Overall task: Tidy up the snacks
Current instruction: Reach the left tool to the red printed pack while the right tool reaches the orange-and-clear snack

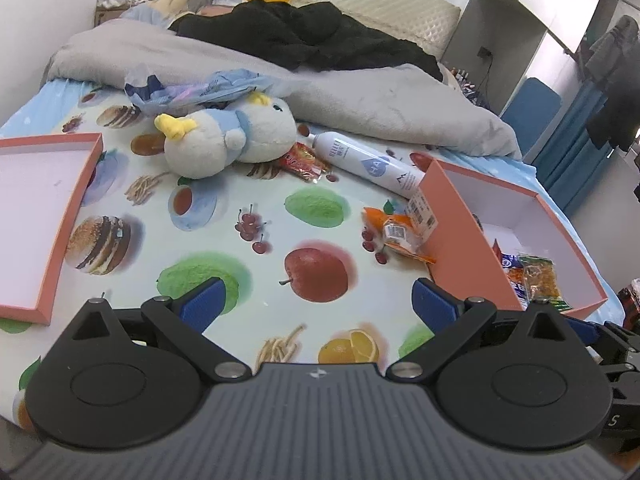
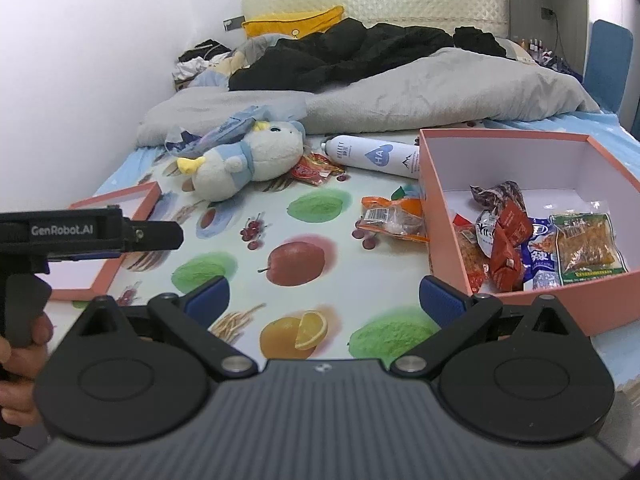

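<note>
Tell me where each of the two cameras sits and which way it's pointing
Left wrist: on the left gripper, looking down the bed past the box lid toward the plush toy; its own open blue pads show.
Right wrist: on the right gripper, facing the same way, nearer the snack box; its open pads, the left gripper's body and a hand show.
Shared: toy, white bottle, orange snack packet, box, lid.

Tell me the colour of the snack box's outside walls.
Salmon pink outside, white inside; the snack box shows best in the right wrist view.
</note>
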The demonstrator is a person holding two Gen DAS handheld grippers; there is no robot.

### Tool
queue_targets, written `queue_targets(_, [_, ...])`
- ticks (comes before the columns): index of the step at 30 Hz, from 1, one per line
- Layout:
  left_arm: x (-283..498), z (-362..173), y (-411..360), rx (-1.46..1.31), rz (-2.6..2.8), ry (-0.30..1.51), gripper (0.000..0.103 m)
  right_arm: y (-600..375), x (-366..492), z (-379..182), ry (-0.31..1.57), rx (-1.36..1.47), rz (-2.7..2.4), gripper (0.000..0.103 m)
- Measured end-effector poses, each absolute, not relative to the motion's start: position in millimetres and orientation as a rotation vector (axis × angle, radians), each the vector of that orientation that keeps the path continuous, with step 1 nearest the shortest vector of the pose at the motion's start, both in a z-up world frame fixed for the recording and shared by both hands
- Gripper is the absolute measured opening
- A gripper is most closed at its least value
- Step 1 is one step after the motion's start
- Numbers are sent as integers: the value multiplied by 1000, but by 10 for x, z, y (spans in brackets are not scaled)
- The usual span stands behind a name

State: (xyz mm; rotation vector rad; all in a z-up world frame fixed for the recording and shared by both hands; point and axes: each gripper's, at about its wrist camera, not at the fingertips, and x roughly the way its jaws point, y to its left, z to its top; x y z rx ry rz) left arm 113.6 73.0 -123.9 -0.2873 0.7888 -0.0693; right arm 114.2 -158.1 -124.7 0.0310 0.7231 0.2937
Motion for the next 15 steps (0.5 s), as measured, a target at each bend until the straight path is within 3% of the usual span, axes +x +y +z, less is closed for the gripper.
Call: queue_targets(15, [2687, -1893, 859, -253, -133, 854, 100, -1216, 2112, -1617, 757, -73, 288, 93])
